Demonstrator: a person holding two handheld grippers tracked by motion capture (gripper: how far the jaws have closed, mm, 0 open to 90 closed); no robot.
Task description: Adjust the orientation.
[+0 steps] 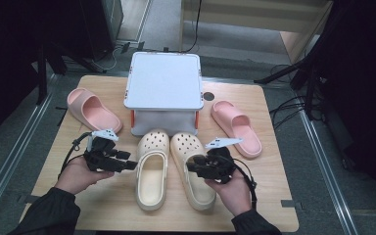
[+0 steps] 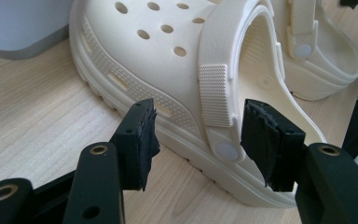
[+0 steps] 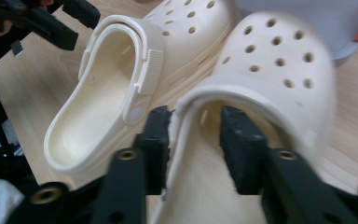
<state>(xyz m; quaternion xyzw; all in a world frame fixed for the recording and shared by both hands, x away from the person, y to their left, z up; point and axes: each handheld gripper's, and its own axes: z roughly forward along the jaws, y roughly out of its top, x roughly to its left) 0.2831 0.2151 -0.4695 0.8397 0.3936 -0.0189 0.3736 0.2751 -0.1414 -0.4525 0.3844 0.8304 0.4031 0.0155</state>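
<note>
Two cream clogs lie side by side on the wooden table (image 1: 103, 205), toes toward a white box (image 1: 164, 81) that stands at the far middle of the table.

The right clog (image 3: 261, 93) has its side wall between the jaws of the right gripper (image 3: 196, 140). One jaw sits outside the wall, in the narrow gap between the two clogs, and the other sits inside the opening. The outer jaw touches the rim; the inner one is just beside it with a sliver of space, so the jaws stand apart around the wall and are not pressed tight on it. In the high view the right gripper (image 1: 196, 167) rests over the inner edge of this clog (image 1: 192, 169), with the hand (image 1: 235, 188) behind it.

The left clog (image 2: 177, 79) lies straight ahead of the left gripper (image 2: 198, 135), whose jaws are wide apart and hold nothing. The clog's strap and its round rivet sit just beyond the gap between the jaws, near the farther jaw, and the sole edge runs across in front of both. In the high view the left gripper (image 1: 122, 160) is just beside the outer side of that clog (image 1: 152, 171), not touching it, held by the left hand (image 1: 78, 176).

Farther out, a pink slide (image 1: 93, 110) lies beyond the left gripper and another pink slide (image 1: 237, 127) beyond the right one, each well apart from the clogs.
</note>
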